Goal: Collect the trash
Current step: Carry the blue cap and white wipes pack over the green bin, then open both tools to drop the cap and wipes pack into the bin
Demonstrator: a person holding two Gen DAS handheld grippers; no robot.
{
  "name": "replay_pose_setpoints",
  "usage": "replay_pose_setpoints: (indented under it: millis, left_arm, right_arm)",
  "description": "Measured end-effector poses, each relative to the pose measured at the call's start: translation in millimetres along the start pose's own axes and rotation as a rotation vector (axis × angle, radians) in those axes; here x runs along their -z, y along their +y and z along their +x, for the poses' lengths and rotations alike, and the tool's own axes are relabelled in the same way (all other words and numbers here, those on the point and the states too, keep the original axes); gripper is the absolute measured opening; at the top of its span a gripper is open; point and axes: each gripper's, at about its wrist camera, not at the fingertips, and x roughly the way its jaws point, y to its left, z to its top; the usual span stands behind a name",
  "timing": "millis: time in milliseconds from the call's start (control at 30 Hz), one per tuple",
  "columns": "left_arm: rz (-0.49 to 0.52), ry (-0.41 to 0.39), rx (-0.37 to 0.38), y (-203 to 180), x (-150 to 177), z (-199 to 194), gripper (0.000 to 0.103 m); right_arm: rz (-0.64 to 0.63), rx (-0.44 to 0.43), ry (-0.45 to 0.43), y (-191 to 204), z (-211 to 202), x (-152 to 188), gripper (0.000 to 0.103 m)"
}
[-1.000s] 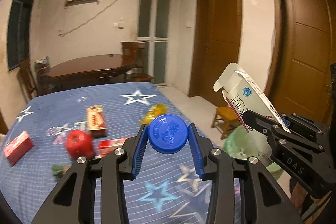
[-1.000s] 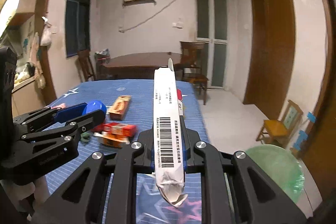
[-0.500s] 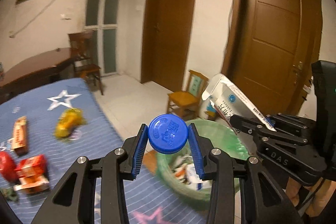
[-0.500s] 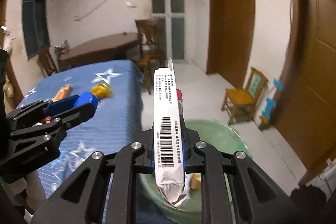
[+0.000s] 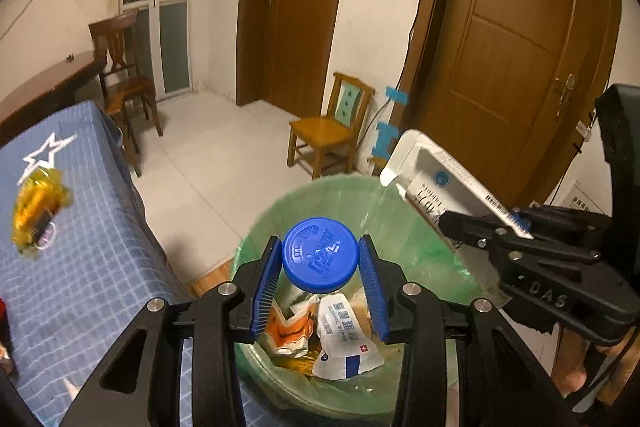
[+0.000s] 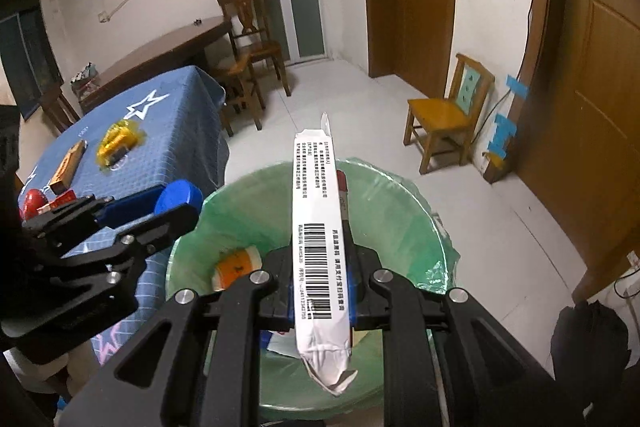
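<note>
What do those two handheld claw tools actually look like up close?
Both are matte black frames with cut-out openings and round silver screw heads. The left gripper has two angled fingers lined with ribbed blue pads. The right gripper is built the same way, its blue pads mostly hidden; seen from the left camera, its side bears raised letters reading DAS. No cables or sleeves are clearly visible.
</note>
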Motion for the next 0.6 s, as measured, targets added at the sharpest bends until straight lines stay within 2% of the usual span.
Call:
replay_pose_setpoints:
  millis: [167,600]
  left_arm:
    - [0.001,0.019,-0.002,-1.4,3.9,22.7,0.041]
    - [0.008,0.020,-0.007,5.4,2.7,29.4,0.041]
  right_arm:
    - [0.005,-0.004,0.011,-5.9,5.4,-1.4,0.015]
    - [0.005,-0.006,0.012,-7.3,5.3,-1.6,0.015]
